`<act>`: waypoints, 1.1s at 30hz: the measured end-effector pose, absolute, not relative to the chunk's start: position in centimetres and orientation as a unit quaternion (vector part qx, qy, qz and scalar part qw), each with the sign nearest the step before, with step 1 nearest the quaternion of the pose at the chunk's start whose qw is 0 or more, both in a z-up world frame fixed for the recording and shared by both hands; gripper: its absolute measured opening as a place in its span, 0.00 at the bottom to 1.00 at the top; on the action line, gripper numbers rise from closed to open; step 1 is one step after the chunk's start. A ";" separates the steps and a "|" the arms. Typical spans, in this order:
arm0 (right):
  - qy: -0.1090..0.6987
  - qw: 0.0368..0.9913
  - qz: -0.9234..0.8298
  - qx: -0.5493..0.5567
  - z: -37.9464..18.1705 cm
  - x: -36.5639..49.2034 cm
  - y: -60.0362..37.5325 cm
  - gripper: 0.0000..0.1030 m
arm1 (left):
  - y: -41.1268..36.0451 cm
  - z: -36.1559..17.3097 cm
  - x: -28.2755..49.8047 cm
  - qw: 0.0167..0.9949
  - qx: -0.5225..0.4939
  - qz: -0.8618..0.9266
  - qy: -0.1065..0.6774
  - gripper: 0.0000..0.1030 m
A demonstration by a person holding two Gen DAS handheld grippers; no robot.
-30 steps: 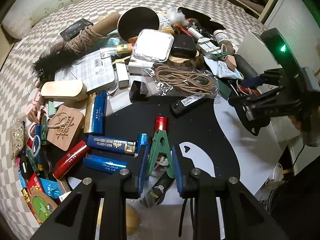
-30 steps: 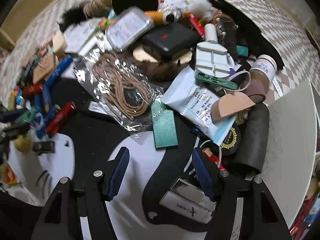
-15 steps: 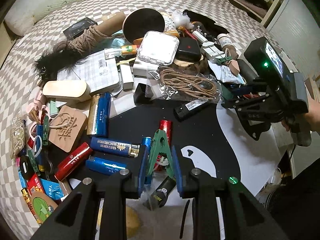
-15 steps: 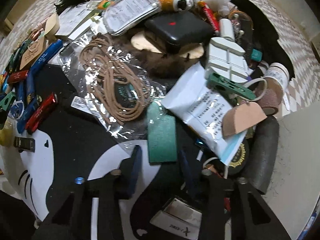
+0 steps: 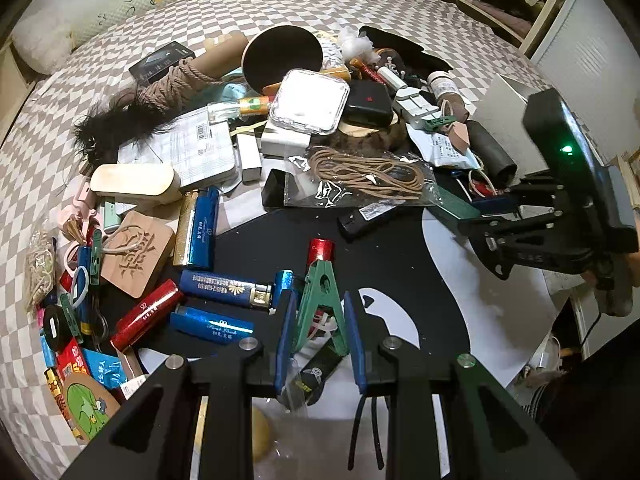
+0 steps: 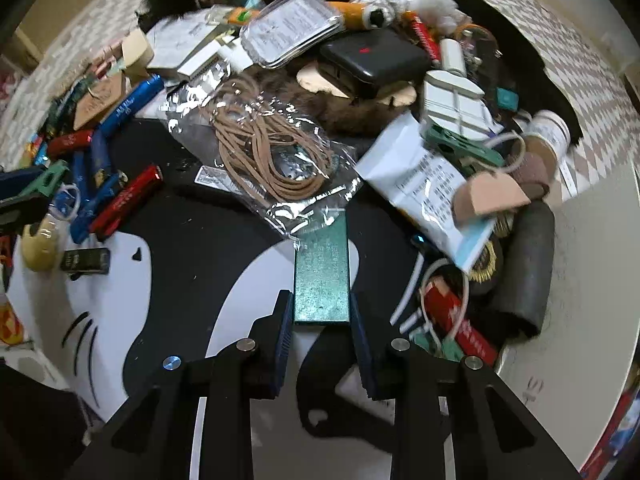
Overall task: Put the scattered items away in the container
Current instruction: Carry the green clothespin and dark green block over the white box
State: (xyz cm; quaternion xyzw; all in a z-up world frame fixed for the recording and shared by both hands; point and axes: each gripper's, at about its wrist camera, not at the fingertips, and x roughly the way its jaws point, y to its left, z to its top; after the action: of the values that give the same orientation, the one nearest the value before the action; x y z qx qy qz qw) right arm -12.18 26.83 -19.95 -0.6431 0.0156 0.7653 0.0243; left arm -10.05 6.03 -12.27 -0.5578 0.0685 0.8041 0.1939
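A pick-up step is judged to be in hand on both sides. The left gripper (image 5: 319, 334) is closed narrowly on a green clip (image 5: 322, 300), held upright just in front of the red lighter (image 5: 320, 249). The right gripper (image 6: 320, 322) has just been closing; its jaws now bracket the near end of the green slab (image 6: 321, 270), pads against its long edges. The slab's far end is tucked under the bagged cord (image 6: 264, 152). The next move calls for a straight lift clear of that bag. No container can be identified with certainty; nothing is seen stowed.
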 end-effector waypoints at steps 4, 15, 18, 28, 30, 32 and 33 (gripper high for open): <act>0.035 0.025 0.769 -0.637 -19.1 -10.7 27.5 0.29 | 6.3 -11.9 -9.7 0.195 -0.556 0.805 0.068 0.24; 0.096 0.031 0.790 -0.605 -15.5 -7.8 28.4 0.29 | 8.3 -10.3 -9.1 0.207 -0.542 0.812 0.067 0.24; 0.112 0.033 0.797 -0.593 -14.8 -8.0 28.2 0.29 | 9.0 -9.8 -9.1 0.209 -0.537 0.814 0.066 0.24; 0.183 0.039 0.826 -0.532 -10.7 -8.0 29.8 0.29 | 11.7 -7.9 -9.1 0.222 -0.514 0.826 0.068 0.24; 0.197 0.049 0.833 -0.515 -9.7 -7.8 30.7 0.29 | 12.2 -7.4 -9.1 0.225 -0.507 0.830 0.067 0.24; 0.213 0.056 0.837 -0.500 -9.0 -7.3 31.7 0.29 | 12.9 -6.9 -9.0 0.227 -0.499 0.834 0.069 0.24; 0.224 0.060 0.840 -0.491 -8.5 -7.1 32.4 0.29 | 13.3 -6.6 -8.9 0.228 -0.495 0.835 0.071 0.24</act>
State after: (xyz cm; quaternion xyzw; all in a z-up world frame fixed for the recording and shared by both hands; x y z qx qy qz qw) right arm -7.06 32.36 -8.52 -0.4915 0.2235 0.8396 0.0601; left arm -8.92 13.26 -6.63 -0.4949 0.0705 0.8354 0.2285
